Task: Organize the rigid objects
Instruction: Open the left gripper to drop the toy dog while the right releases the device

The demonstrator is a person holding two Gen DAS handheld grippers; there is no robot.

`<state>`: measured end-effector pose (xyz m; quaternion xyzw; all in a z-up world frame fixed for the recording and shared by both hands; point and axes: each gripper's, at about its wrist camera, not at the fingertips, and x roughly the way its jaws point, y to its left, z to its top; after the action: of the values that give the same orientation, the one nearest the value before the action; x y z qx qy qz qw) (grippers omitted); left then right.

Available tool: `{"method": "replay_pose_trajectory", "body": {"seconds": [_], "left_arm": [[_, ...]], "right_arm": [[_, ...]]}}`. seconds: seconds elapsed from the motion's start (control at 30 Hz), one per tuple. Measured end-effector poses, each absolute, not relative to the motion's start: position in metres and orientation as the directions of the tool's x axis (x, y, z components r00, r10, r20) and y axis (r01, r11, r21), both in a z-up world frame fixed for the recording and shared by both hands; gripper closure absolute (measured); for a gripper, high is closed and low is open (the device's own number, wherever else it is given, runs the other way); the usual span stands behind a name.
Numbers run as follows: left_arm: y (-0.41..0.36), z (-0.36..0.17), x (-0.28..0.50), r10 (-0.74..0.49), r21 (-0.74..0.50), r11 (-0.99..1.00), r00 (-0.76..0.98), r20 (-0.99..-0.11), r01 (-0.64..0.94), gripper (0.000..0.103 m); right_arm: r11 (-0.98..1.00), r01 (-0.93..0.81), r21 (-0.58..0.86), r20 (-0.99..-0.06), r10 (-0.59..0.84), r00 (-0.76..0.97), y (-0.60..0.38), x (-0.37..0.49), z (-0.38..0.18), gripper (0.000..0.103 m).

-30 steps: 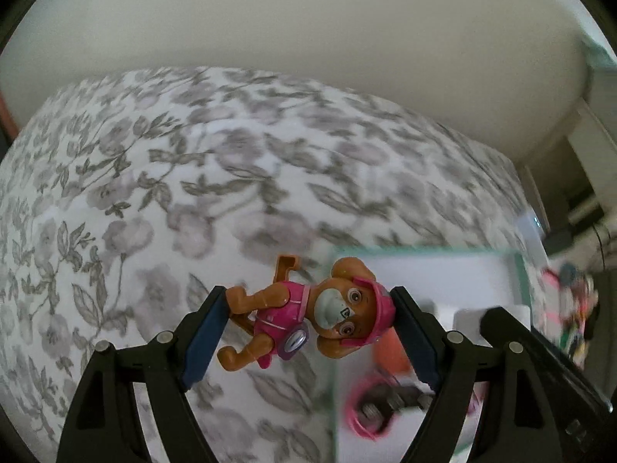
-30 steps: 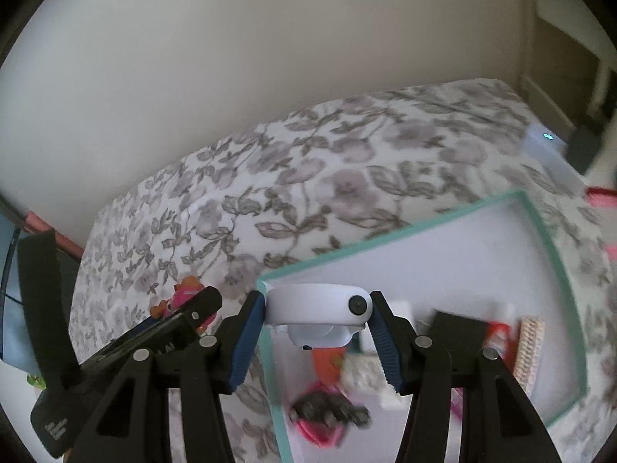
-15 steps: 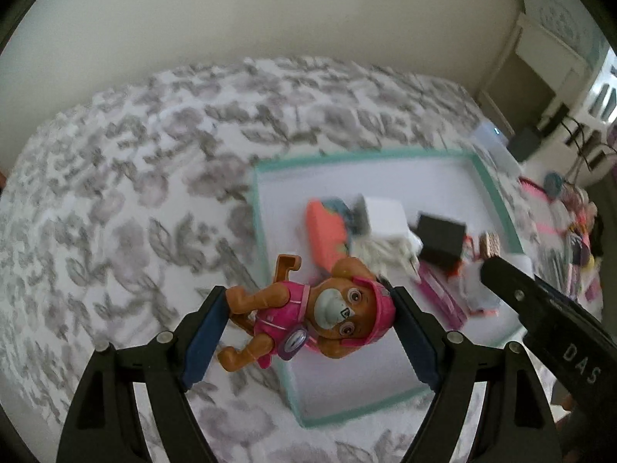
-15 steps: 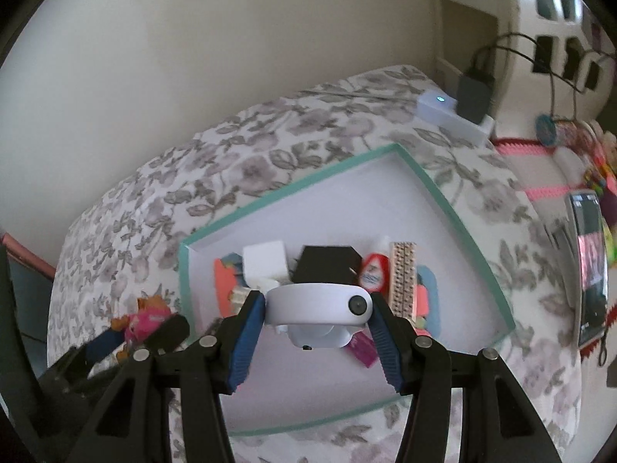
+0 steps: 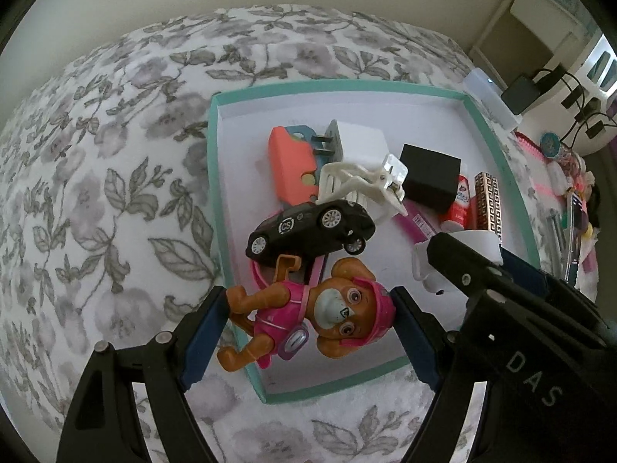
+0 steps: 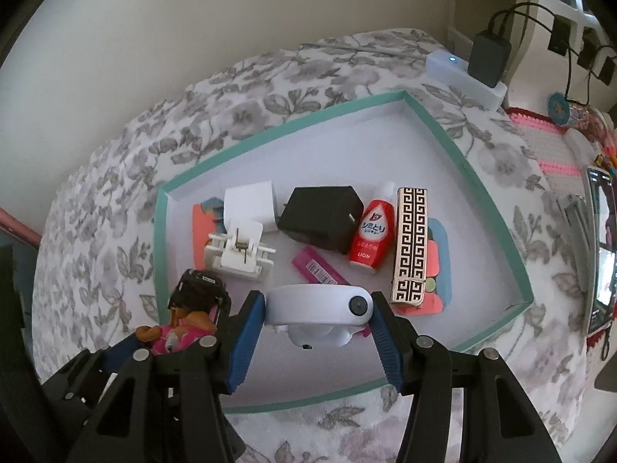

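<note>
My left gripper (image 5: 308,328) is shut on a brown toy dog in pink (image 5: 308,316), held over the near left corner of a teal-rimmed white tray (image 5: 216,177). My right gripper (image 6: 318,312) is shut on a white round device with a dark lens (image 6: 320,308), above the tray's (image 6: 162,239) near side. In the tray lie a black toy car (image 5: 312,227), a white clip (image 6: 239,254), a white charger (image 6: 250,204), a black cube (image 6: 322,216), a red bottle (image 6: 372,235) and a gold patterned case (image 6: 412,243). The right gripper (image 5: 455,266) shows at the left wrist view's right.
The tray sits on a grey floral bedcover (image 5: 96,193). A white box with a lit dot (image 6: 459,73) and plugged chargers stand beyond the tray. A phone (image 6: 601,247) and pink crochet mat (image 6: 547,142) lie to the right. A wall rises behind the bed.
Both grippers have moved over the tray and come lower, each with its object still gripped. The tray's contents now fill more of both views.
</note>
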<state>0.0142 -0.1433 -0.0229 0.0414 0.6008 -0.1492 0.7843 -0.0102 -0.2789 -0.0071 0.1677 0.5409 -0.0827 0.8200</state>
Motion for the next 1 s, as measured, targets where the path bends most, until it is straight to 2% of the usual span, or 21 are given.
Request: {"method": "replay_pose_trajectory", "body": {"seconds": [0.13, 0.27, 0.57, 0.63, 0.77, 1.0], "left_arm": [[-0.142, -0.021, 0.015, -0.180, -0.111, 0.954, 0.237, -0.955, 0.278, 0.018], [-0.139, -0.021, 0.013, -0.164, -0.095, 0.959, 0.248, -0.955, 0.266, 0.011], [-0.116, -0.017, 0.012, -0.028, 0.036, 0.981, 0.319, -0.947, 0.191, 0.011], [-0.108, -0.017, 0.013, -0.006, 0.050, 0.985, 0.320, -0.947, 0.166, 0.011], [-0.092, -0.017, 0.017, 0.014, 0.055, 0.992, 0.329, -0.944, 0.114, 0.011], [-0.069, -0.015, 0.017, 0.048, 0.066, 0.997, 0.351, -0.935, 0.040, 0.010]], "right_arm": [[0.931, 0.315, 0.183, -0.917, 0.046, 0.397, -0.278, -0.009, -0.009, 0.044], [0.932, 0.315, 0.179, -0.918, 0.044, 0.393, -0.276, -0.007, -0.009, 0.044], [0.933, 0.315, 0.176, -0.919, 0.040, 0.393, -0.276, -0.008, -0.010, 0.041], [0.935, 0.314, 0.167, -0.920, 0.033, 0.390, -0.275, -0.008, -0.010, 0.038], [0.936, 0.307, 0.172, -0.920, 0.042, 0.390, -0.274, -0.010, -0.011, 0.037], [0.946, 0.286, 0.156, -0.917, 0.032, 0.397, -0.267, -0.011, -0.010, 0.021]]}}
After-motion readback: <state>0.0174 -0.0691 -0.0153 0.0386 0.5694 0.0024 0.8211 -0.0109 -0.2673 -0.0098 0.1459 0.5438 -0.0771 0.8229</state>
